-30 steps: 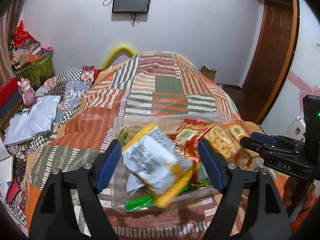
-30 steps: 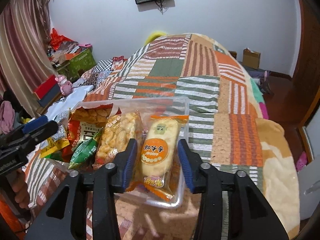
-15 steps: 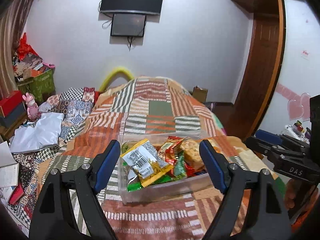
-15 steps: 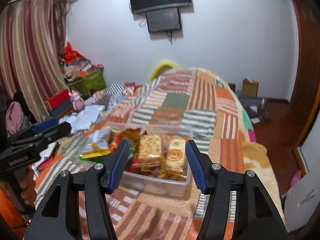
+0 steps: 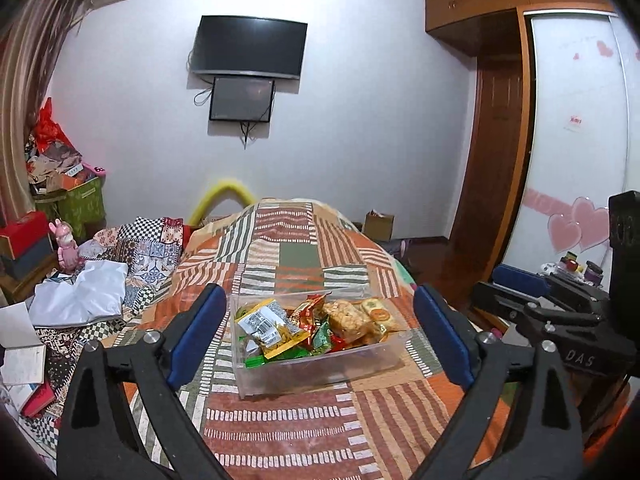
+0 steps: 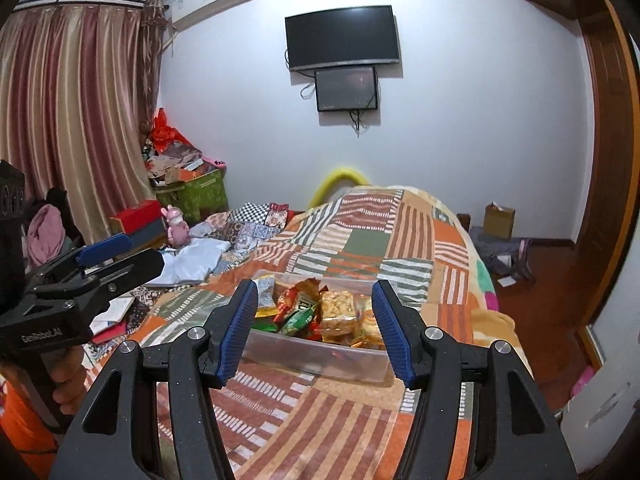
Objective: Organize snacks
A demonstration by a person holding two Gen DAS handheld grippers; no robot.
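We found the clear plastic snack box (image 5: 320, 376) resting on the patchwork bedspread (image 5: 304, 256), packed with wrapped snacks (image 5: 276, 330). The left gripper (image 5: 316, 338) stood wide apart, its jaws having just opened further, nothing between them. The right gripper (image 6: 316, 332) stood apart and empty too, its jaws likewise just opening. We saw both held back from the box, touching nothing.

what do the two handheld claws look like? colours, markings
Both match: matte black plastic frames, blue ribbed pads on the fingers, silver pivot bolts. The left claw body reads "GenRobot.AI" in the right wrist view; the right claw reads "DAS" in the left wrist view. No cables or sleeves visible.
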